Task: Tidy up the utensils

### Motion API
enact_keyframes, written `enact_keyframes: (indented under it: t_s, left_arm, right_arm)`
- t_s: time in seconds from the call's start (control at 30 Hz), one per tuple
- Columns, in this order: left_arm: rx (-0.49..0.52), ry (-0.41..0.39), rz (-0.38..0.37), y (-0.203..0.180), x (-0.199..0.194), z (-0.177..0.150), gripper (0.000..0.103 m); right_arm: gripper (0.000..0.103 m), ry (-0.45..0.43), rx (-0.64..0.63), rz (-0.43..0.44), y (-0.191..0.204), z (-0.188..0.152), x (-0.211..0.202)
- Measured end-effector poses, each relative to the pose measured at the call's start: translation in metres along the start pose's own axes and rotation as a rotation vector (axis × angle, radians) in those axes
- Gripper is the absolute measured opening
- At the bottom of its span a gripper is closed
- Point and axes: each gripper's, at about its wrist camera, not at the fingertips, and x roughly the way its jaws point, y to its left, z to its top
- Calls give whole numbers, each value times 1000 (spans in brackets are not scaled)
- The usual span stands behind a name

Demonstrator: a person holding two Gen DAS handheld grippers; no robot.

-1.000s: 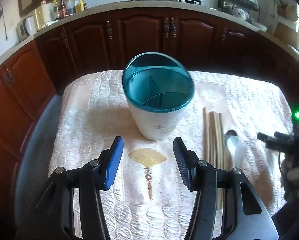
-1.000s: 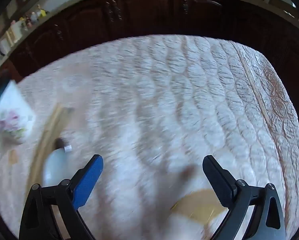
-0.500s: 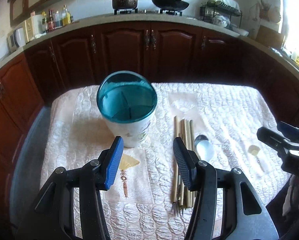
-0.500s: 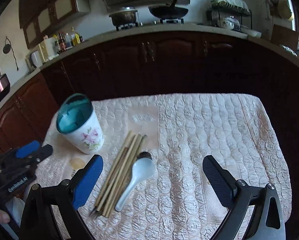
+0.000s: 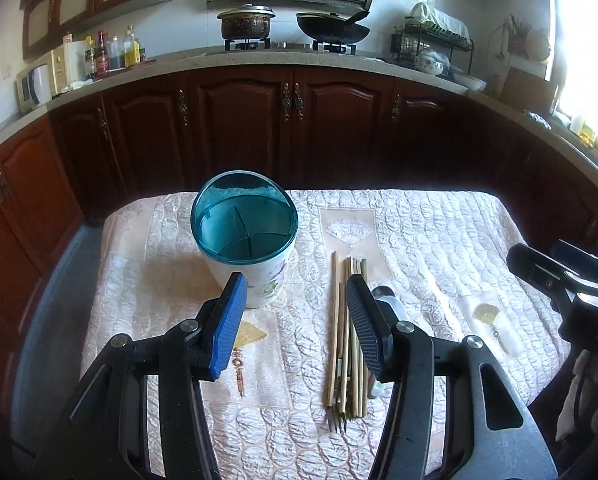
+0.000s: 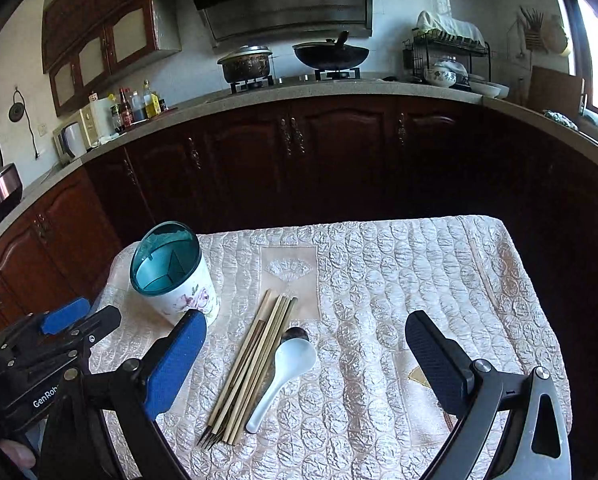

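Both grippers are pulling back and rising from the table (image 6: 419, 264). The holder (image 5: 245, 236), chopsticks (image 6: 251, 364) and spoon (image 6: 287, 372) are sliding farther away.

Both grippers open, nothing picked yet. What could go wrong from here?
1. The chopsticks lie bundled tight against the white spoon; a grasp may catch several or nudge the spoon.
2. The holder looks tall and light; a bump while inserting might tip it.
3. The quilted cloth could bunch.
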Motion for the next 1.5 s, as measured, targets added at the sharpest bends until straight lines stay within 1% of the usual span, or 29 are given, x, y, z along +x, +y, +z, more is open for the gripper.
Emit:
enact_keyframes:
  t_s: [0.4, 0.93, 1.5]
  left_arm:
    - [-1, -10, -8, 1, -5, 2, 52]
    - [-13, 2, -19, 6, -3, 3, 52]
    - [-12, 23, -23, 3, 5, -2, 52]
  right_arm:
    - [100, -30, -23, -17, 8, 4, -7]
    - [100, -14, -56, -20, 18, 2, 0]
    - [100, 5, -67, -30, 18, -2, 9]
